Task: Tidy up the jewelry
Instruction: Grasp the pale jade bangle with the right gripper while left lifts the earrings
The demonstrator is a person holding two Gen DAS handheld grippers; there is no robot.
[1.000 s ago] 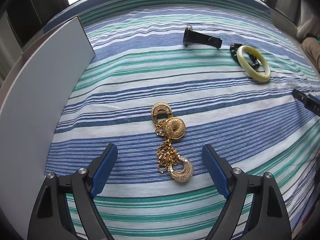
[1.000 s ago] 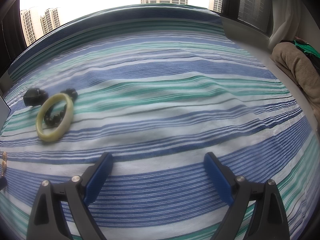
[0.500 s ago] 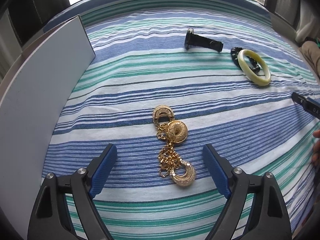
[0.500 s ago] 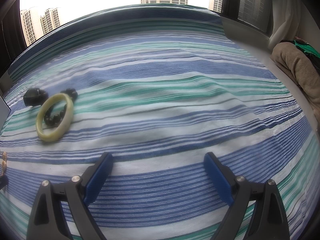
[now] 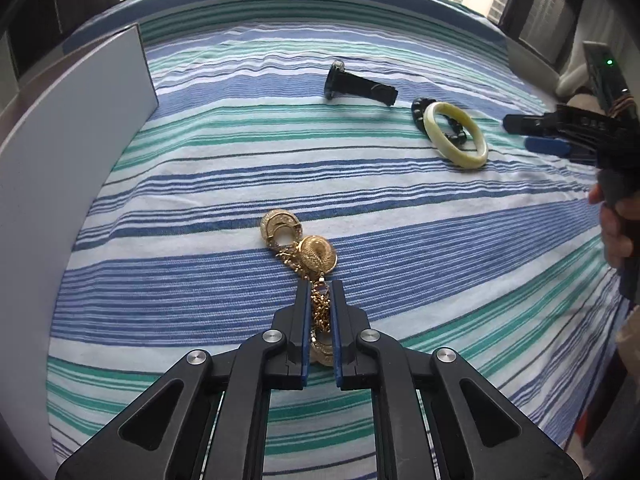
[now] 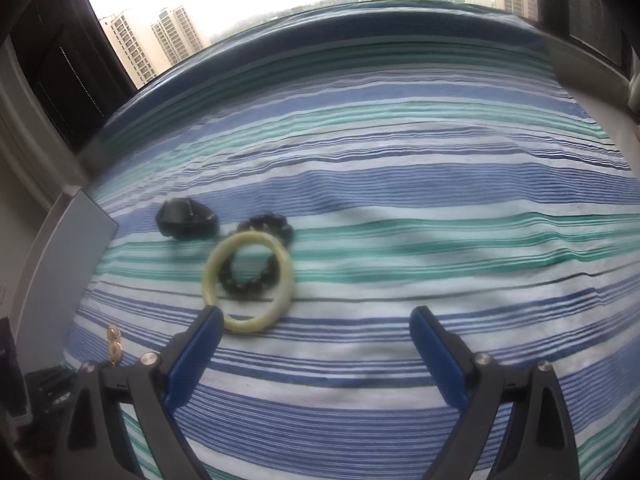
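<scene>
Left tongs (image 5: 320, 292) are clenched on a tangled gold chain (image 5: 320, 312) that lies on a bed covered by a blue, green and white striped sheet (image 5: 240, 160). Two gold hoop-shaped ornaments (image 5: 298, 240) on the same chain lie just beyond the tips, and a third sits between the blue pads nearer the camera. Right tongs (image 6: 316, 320) are spread wide and closing, with only sheet between them; their left pad tip lies just beside a pale green jade bangle (image 6: 248, 280). This bangle overlaps a dark beaded bracelet (image 6: 266, 226), and a black wristwatch (image 6: 186, 218) lies near both. A grey panel (image 5: 72, 140) stands at the bed's left edge.
</scene>
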